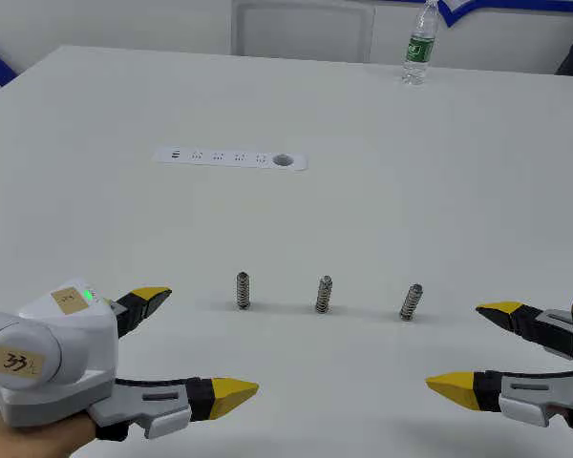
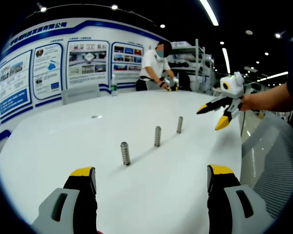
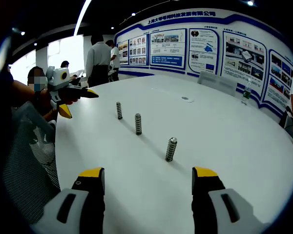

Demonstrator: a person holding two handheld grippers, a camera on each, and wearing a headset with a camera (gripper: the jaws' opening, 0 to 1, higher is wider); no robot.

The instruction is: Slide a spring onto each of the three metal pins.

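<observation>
In a row on the white counter (image 1: 382, 210) stand the left spring (image 1: 243, 290), middle spring (image 1: 324, 294) and right spring (image 1: 411, 301) (this one leaning slightly). Left claw (image 1: 205, 341) at 8 o'clock, right claw (image 1: 456, 344) at 4 o'clock — both spread wide, holding nothing.

Three springs stand in a row on the table (image 1: 411, 191), lower middle of the frame: left spring (image 1: 243, 290), middle spring (image 1: 324, 294), right spring (image 1: 412, 301), each apart from the next. Below the row, the left gripper (image 1: 210, 339) sits lower left and the right gripper (image 1: 453, 345) lower right. The power strip (image 1: 231, 157) lies above the row, and the water bottle (image 1: 419, 45) stands upper right.
</observation>
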